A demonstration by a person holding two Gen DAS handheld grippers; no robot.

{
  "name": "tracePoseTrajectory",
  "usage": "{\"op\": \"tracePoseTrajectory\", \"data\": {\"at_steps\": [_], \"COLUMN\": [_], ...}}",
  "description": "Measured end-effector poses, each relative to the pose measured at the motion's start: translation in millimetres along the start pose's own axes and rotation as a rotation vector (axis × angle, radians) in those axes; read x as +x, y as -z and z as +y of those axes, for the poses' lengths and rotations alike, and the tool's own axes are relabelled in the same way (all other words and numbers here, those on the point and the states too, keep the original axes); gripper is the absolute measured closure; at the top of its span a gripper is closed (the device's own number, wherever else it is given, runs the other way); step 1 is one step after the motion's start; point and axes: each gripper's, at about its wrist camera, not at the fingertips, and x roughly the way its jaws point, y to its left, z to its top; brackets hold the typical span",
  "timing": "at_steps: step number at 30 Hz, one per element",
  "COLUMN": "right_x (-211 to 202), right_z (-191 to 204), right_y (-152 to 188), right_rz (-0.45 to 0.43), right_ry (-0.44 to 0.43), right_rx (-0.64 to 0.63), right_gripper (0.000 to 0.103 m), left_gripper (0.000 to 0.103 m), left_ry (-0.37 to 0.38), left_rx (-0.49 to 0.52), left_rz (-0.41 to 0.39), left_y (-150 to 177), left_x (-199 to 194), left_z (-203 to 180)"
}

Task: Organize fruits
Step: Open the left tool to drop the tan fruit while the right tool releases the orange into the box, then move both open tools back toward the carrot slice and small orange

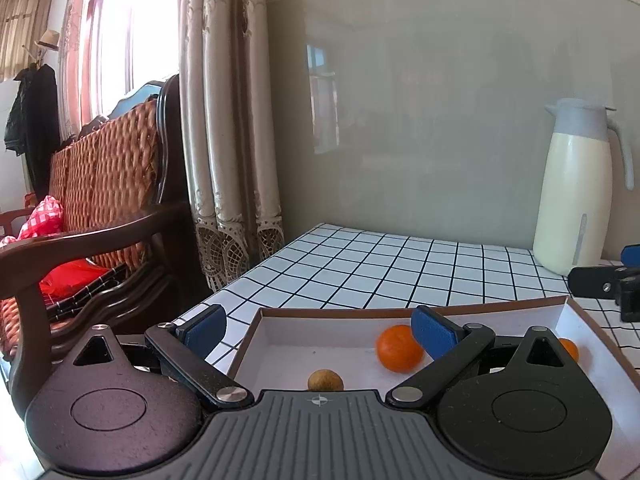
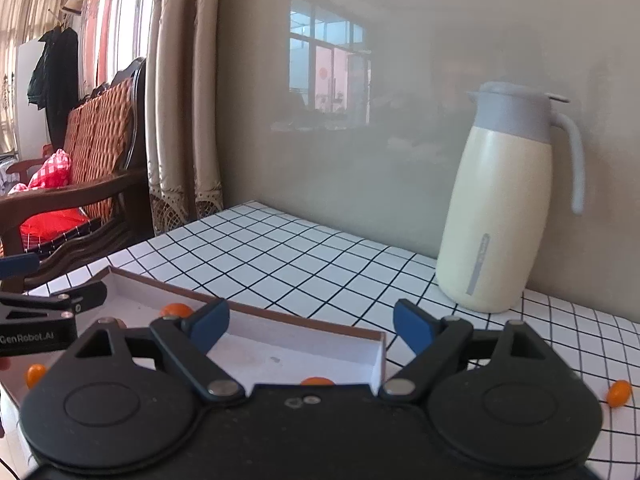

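A shallow white box with a brown rim (image 1: 400, 312) lies on the checked table. In the left wrist view it holds an orange (image 1: 398, 350), a small brown round fruit (image 1: 325, 381) and another orange fruit (image 1: 570, 350) partly hidden behind my gripper. My left gripper (image 1: 320, 330) is open and empty above the box's left end. In the right wrist view the box (image 2: 304, 320) holds an orange (image 2: 176, 310), a small orange fruit (image 2: 35, 374) and another one (image 2: 317, 381) mostly hidden. My right gripper (image 2: 310, 326) is open and empty over the box's right end. A small orange fruit (image 2: 619, 393) lies on the table, right of the box.
A cream thermos jug with a grey lid (image 2: 500, 208) stands at the back right by the wall; it also shows in the left wrist view (image 1: 576, 192). A wooden wicker-backed bench (image 1: 100, 208) stands left of the table. A curtain (image 1: 228, 120) hangs behind it.
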Motion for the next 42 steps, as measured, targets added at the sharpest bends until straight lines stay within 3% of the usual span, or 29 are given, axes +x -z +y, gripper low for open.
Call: {"op": "tracePoseTrajectory", "data": {"at_steps": [15, 26, 32, 42], "right_x": [-94.5, -146.5, -169.1, -195.2], "right_z": [-21.4, -83.6, -126.4, -173.4], "right_y": [30.2, 46.7, 61.3, 83.8], "right_rz": [-0.055, -0.114, -0.113, -0.106], "right_ry": [0.051, 0.197, 0.266, 0.341], "right_rx": [0.004, 0.089, 0.148, 0.198], "right_gripper": [0.017, 0.022, 0.030, 0.030], "left_gripper": [0.005, 0.005, 0.005, 0.005], "left_ry": [0.086, 0.211, 0.284, 0.384], "left_rx": [-0.019, 0.029, 0.064, 0.122], "left_rz": [-0.052, -0.096, -0.101, -0.092], "left_y": [8.6, 3.5, 4.2, 11.5], "left_x": [-81.4, -110.0, -118.1, -131.6], "left_z": [-19.9, -94.4, -143.3, -210.3]}}
